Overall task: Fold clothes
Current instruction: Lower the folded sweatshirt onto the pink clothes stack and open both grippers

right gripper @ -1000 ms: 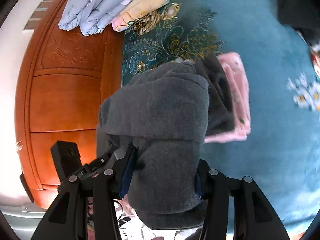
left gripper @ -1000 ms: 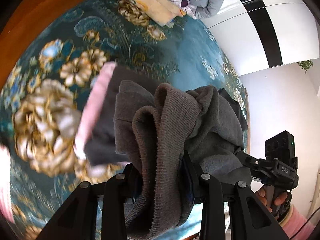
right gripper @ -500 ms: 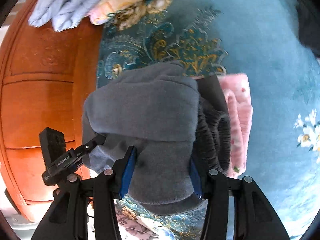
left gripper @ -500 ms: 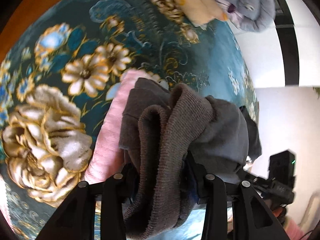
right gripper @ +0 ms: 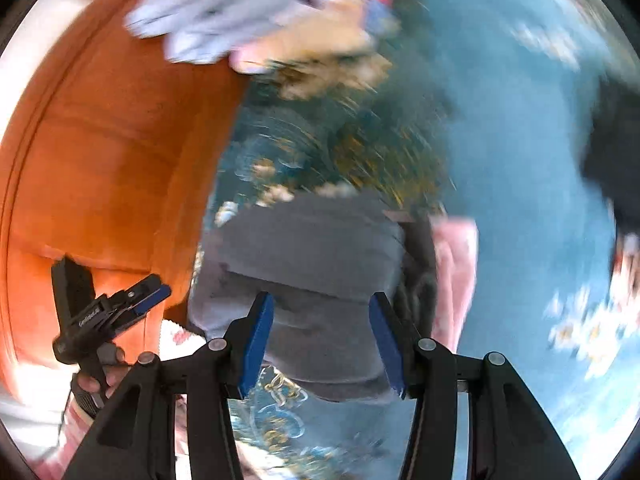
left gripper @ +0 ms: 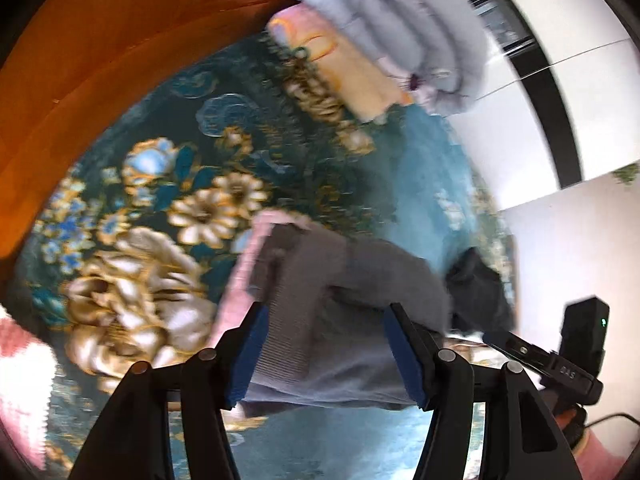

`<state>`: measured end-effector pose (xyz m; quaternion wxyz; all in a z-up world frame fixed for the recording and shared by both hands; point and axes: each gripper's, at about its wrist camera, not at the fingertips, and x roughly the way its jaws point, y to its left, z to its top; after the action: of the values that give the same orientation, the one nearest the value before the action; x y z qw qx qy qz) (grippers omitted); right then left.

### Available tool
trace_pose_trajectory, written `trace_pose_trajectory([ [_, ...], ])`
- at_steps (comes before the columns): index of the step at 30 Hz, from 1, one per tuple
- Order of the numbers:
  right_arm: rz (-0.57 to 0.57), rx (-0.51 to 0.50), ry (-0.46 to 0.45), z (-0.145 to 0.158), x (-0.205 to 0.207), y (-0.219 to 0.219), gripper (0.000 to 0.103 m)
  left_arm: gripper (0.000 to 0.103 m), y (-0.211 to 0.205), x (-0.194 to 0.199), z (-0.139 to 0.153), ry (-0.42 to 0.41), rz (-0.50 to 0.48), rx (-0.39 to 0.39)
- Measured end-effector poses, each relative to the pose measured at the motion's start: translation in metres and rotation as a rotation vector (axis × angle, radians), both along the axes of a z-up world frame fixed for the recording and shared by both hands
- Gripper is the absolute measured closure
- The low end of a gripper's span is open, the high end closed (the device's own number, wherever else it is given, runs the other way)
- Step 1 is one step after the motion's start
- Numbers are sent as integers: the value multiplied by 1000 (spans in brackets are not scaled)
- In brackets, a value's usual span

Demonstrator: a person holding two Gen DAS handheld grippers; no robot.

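A folded grey garment (left gripper: 328, 304) lies on a folded pink garment (left gripper: 240, 280) on the teal flowered bedspread (left gripper: 168, 184). My left gripper (left gripper: 326, 354) is open, its blue pads apart on either side of the grey garment's near edge. In the right wrist view the same grey garment (right gripper: 316, 264) lies flat with the pink garment (right gripper: 456, 280) under it at its right. My right gripper (right gripper: 322, 344) is open too, its pads standing wide over the grey fabric. Both views are blurred by motion.
An orange wooden bed board (left gripper: 100, 60) runs along the far left. Folded pale blue and yellow bedding (left gripper: 384, 40) lies at the far end of the bed. A dark garment (left gripper: 476, 292) lies to the right. The left gripper shows in the right wrist view (right gripper: 108, 312).
Both grippers have opened and let go of the grey garment, which now lies flat on the pink one. Both grippers have drawn back a little.
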<state>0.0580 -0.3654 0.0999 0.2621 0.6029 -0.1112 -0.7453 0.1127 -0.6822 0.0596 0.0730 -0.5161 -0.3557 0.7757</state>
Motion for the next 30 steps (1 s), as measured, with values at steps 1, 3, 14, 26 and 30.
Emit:
trace_pose_trajectory([
  [1, 30, -2, 12, 3, 0, -9, 51, 39, 5, 2, -2, 7, -2, 26],
  [3, 91, -3, 16, 2, 3, -27, 51, 41, 13, 1, -18, -41, 1, 49],
  [14, 51, 134, -123, -85, -7, -37, 54, 40, 39, -1, -74, -187, -7, 89],
  [26, 112, 130, -60, -37, 34, -34, 53, 40, 56, 31, -22, -89, -100, -224],
  [30, 99, 184, -85, -47, 64, -26, 53, 40, 72, 45, -26, -124, -150, -296],
])
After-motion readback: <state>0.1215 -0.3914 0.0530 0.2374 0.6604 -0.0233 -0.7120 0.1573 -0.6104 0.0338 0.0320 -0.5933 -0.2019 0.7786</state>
